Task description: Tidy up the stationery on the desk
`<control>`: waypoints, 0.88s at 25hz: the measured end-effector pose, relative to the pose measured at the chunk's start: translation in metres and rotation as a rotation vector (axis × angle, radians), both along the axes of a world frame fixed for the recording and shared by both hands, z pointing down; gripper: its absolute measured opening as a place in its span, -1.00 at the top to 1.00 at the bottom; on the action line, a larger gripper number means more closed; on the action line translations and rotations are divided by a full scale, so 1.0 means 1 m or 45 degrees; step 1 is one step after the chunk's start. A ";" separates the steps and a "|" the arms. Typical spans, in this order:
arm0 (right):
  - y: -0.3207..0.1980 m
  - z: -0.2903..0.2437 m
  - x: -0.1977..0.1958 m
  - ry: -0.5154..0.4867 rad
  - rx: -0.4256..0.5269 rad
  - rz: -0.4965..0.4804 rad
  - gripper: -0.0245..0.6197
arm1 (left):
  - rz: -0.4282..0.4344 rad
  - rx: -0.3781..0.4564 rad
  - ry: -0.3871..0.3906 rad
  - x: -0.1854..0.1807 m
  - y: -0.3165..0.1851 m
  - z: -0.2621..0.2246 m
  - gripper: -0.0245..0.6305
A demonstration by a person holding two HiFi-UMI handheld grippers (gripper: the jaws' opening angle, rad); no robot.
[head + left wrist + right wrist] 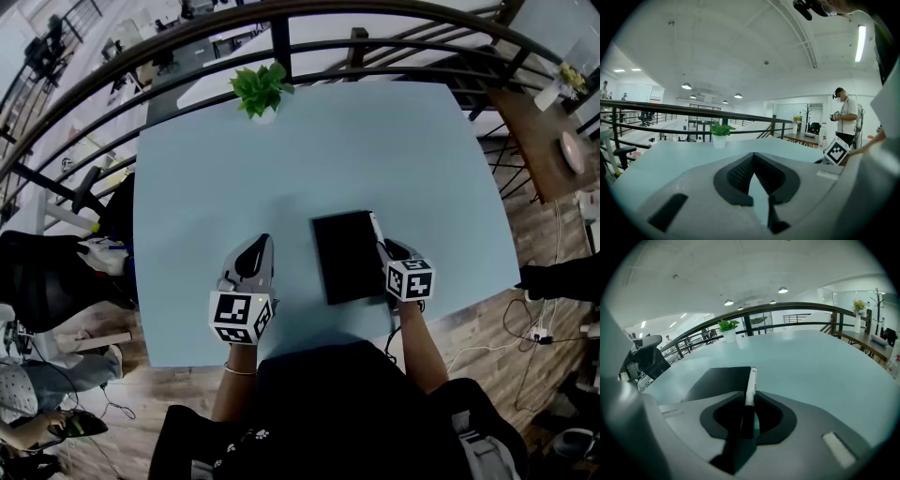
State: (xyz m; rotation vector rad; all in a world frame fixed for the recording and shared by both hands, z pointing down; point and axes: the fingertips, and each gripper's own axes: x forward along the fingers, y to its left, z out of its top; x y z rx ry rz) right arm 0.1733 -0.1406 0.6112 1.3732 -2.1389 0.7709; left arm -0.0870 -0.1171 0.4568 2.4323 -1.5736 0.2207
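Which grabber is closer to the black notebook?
Right. The right gripper, shut on a white pen, is at the black notebook's right edge. The left gripper sits off to its left, apart from it.

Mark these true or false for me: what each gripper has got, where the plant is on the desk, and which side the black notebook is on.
1. The right gripper has a pen clamped between its jaws. True.
2. The left gripper is open wide around the notebook. False: its jaws are together with nothing between them.
3. The potted plant stands near the far edge of the desk. True.
4. The black notebook lies under the left gripper. False: it lies flat on the desk next to the right gripper, apart from the left one.
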 end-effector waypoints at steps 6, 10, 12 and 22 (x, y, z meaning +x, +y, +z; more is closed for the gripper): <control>-0.001 0.001 -0.001 -0.009 -0.009 -0.013 0.66 | -0.003 0.001 0.004 0.000 -0.001 0.000 0.95; -0.001 -0.001 -0.001 -0.018 -0.011 -0.019 0.65 | -0.003 0.003 0.003 0.000 -0.002 -0.001 0.95; -0.001 -0.001 -0.001 -0.024 -0.012 -0.023 0.64 | -0.006 0.003 0.002 -0.001 -0.002 -0.002 0.95; 0.001 -0.004 -0.005 -0.062 -0.009 -0.038 0.55 | -0.008 0.007 0.001 -0.001 0.000 -0.003 0.95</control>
